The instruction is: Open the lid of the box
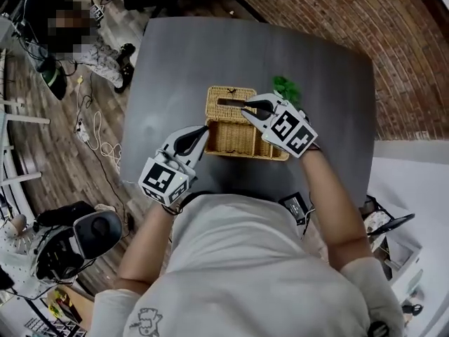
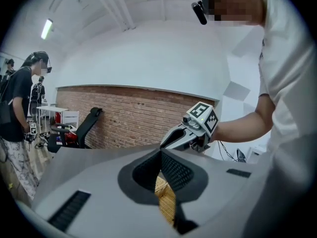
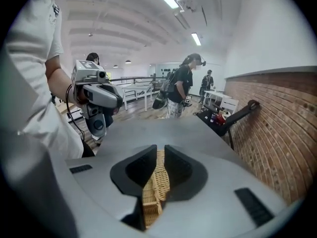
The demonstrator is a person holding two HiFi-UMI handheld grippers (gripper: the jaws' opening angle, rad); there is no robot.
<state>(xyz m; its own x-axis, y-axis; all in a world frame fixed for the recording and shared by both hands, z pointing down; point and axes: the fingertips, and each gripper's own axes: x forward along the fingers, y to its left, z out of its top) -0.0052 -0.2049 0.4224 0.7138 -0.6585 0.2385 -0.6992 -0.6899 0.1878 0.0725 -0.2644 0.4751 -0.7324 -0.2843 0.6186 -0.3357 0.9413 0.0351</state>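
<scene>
**Head view, with both gripper views.** The wicker box (image 1: 242, 142) sits near the middle of the grey table (image 1: 175, 55), directly in front of the person. The right gripper (image 1: 251, 107) is clenched on a strip of weave that we take to be the edge of the lid (image 1: 226, 98). Its own view shows wicker pressed between the pads. The left gripper (image 1: 203, 133) is closed on the left wall of the box, with weave visible between its jaws, and serves as the anchor. From above we cannot say with confidence how far the lid stands open; it looks partly raised at most.

**Risks from here, in our judgement.**
- (a) The box looks light and both grips are narrow pinches on woven strands. If the left hold slips, the whole box would lift or tip with the lid rather than open.
- (b) A pull off the hinge line would twist the lid and strain the weave.
- (c) The right pinch may slide off the rim, letting the lid fall shut.
- (d) A skidding box could reach the green object (image 1: 286, 87) just behind it.
</scene>
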